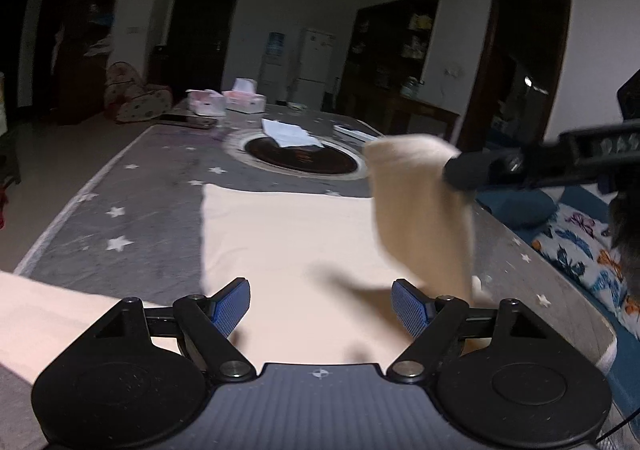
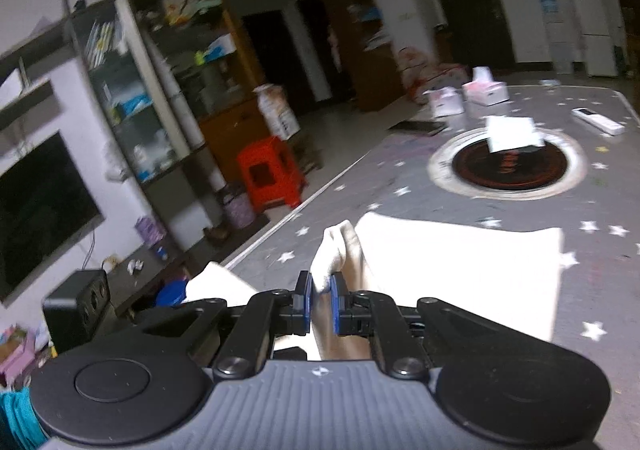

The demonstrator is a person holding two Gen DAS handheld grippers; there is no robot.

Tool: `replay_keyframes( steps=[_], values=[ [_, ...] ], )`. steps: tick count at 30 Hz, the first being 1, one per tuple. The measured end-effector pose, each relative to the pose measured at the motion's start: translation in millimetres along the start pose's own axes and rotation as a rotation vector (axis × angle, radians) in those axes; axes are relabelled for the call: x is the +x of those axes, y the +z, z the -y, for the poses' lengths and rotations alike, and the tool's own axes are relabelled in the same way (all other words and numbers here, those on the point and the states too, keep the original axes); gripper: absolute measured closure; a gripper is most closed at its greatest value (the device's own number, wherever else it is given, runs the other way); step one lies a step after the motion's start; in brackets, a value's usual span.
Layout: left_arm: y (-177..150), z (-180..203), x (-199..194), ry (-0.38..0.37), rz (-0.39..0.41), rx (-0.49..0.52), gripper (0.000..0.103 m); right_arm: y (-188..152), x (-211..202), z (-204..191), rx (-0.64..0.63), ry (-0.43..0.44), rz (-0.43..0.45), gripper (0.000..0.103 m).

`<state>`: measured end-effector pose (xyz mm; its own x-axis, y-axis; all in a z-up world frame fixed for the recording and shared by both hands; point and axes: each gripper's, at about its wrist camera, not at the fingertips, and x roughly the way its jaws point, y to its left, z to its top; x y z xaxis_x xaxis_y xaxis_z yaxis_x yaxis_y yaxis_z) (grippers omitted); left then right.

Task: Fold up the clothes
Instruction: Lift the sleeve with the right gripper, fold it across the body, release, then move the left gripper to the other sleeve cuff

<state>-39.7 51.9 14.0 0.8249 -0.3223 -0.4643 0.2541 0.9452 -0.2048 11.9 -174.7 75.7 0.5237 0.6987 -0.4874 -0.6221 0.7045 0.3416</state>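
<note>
A cream garment (image 1: 288, 242) lies spread flat on the grey star-patterned table cover (image 1: 132, 209). My left gripper (image 1: 320, 308) is open and empty, hovering low over the garment's near part. My right gripper (image 2: 320, 290) is shut on a bunched sleeve or edge of the cream garment (image 2: 340, 246) and holds it lifted off the table. In the left wrist view the right gripper (image 1: 460, 171) comes in from the right with the lifted cream flap (image 1: 424, 209) hanging from it. The garment's flat part (image 2: 460, 270) shows beyond the right gripper.
A round black hotplate (image 1: 300, 159) sits mid-table with a white paper (image 1: 290, 133) on it. Tissue boxes (image 1: 244, 99), a dark tablet (image 1: 186, 119) and a white remote (image 2: 598, 121) lie further back. A red stool (image 2: 270, 177) stands on the floor at the left; patterned bedding (image 1: 580, 246) lies to the right.
</note>
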Motion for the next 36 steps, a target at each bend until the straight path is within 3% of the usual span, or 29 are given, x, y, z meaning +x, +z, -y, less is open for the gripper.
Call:
replay_keyframes(
  steps=[9,11,16,25,29,36],
  values=[
    [-6,-15,-10,0.032,0.003,-0.033,0.023,-19,49,-13,-0.020,0.041,-0.119,0.092],
    [-6,-16,-10,0.037,0.001,-0.034,0.023,-21,52,-11,-0.015,0.040,-0.128,0.086],
    [-8,-14,-13,0.041,-0.003,-0.025,0.025,-26,36,-5,-0.028,0.020,-0.121,0.084],
    [-12,-1,-1,-0.017,-0.039,0.004,0.053,-70,-16,33,-0.047,-0.192,-0.166,0.084],
    [-13,10,9,-0.049,-0.058,0.027,0.055,-89,-28,44,-0.048,-0.250,-0.163,0.084],
    [-17,19,25,-0.059,-0.092,0.046,0.055,-90,-23,47,-0.081,-0.266,-0.106,0.084]
  ],
)
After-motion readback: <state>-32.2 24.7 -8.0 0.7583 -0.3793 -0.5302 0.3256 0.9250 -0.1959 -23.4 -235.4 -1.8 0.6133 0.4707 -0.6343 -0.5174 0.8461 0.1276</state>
